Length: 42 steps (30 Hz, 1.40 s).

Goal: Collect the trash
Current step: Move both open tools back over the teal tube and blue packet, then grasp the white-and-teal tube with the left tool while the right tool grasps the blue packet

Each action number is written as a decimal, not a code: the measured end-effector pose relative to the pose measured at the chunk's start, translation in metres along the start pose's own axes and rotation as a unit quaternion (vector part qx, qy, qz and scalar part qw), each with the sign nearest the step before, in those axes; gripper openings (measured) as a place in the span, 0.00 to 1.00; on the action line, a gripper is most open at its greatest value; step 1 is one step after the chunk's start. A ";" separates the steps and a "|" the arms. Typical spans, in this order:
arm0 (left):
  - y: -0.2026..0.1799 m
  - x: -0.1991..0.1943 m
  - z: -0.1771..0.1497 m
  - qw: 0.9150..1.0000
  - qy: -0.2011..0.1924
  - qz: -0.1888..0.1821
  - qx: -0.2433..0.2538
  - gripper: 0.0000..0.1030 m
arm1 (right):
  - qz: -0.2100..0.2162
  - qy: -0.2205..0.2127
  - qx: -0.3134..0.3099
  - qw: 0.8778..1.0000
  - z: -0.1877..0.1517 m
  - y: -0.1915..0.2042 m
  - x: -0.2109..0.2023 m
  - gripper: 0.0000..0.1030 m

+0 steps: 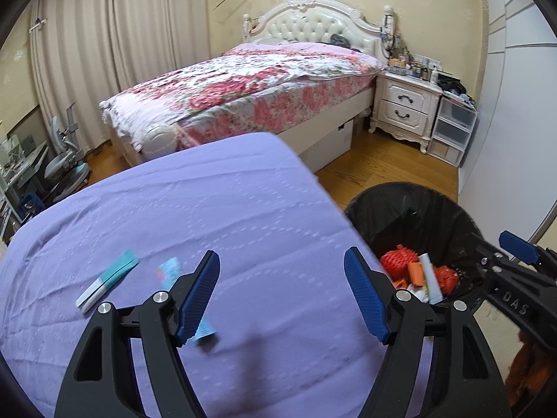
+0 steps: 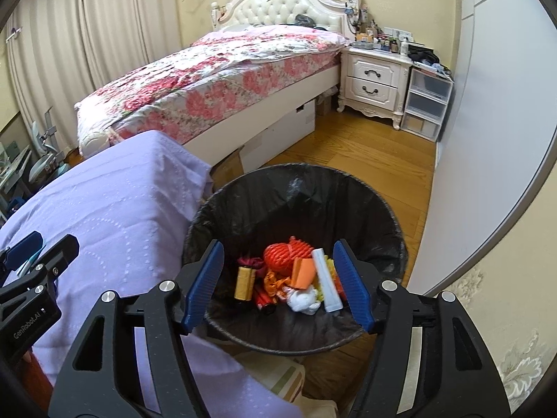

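Note:
My left gripper (image 1: pixel 282 254) stands open over a table under a purple cloth (image 1: pixel 209 202), nothing between its blue pads. On the cloth to its left lie a teal and white box (image 1: pixel 106 280) and a blue and pink wrapper (image 1: pixel 170 271). A pale blue scrap (image 1: pixel 206 331) shows partly under the left finger. My right gripper (image 2: pixel 278 244) hangs open and empty above a round bin with a black liner (image 2: pixel 296 188). Inside the bin are an orange net ball (image 2: pixel 287 254), a yellow roll (image 2: pixel 244 283), a white box (image 2: pixel 327 282) and a crumpled white tissue (image 2: pixel 303 301). The same bin (image 1: pixel 410 209) sits off the table's right edge.
A bed with a flowered cover (image 1: pixel 243 87) stands behind the table, a white nightstand (image 1: pixel 403 104) and plastic drawers (image 1: pixel 452 129) to its right. Wooden floor (image 2: pixel 365 153) runs between bed and a white wardrobe door (image 2: pixel 487 122). Curtains and a fan fill the left.

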<state>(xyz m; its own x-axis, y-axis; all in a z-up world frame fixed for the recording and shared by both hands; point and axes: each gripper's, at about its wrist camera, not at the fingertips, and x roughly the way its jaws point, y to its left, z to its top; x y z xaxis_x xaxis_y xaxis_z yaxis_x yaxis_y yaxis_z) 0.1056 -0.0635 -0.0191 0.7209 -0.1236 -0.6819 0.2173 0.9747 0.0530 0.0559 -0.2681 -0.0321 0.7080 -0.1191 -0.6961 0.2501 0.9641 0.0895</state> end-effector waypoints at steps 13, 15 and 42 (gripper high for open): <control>0.103 -0.002 -0.034 0.994 0.032 0.077 -0.070 0.70 | 0.077 0.026 -0.089 0.993 -0.024 0.099 -0.001 0.62; 0.116 0.001 -0.036 0.993 0.037 0.086 -0.075 0.70 | 0.090 0.030 -0.105 0.990 -0.026 0.116 -0.001 0.62; 0.152 0.027 -0.037 0.996 0.068 0.048 -0.043 0.18 | 0.127 0.049 -0.175 0.975 -0.040 0.198 0.001 0.62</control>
<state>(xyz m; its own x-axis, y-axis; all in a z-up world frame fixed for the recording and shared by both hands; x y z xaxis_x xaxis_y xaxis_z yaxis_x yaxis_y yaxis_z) 0.1336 0.0879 -0.0566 0.6390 -0.0092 -0.7691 0.0906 0.9939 0.0634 0.0798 -0.0675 -0.0429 0.6470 0.1409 -0.7494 -0.1787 0.9834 0.0306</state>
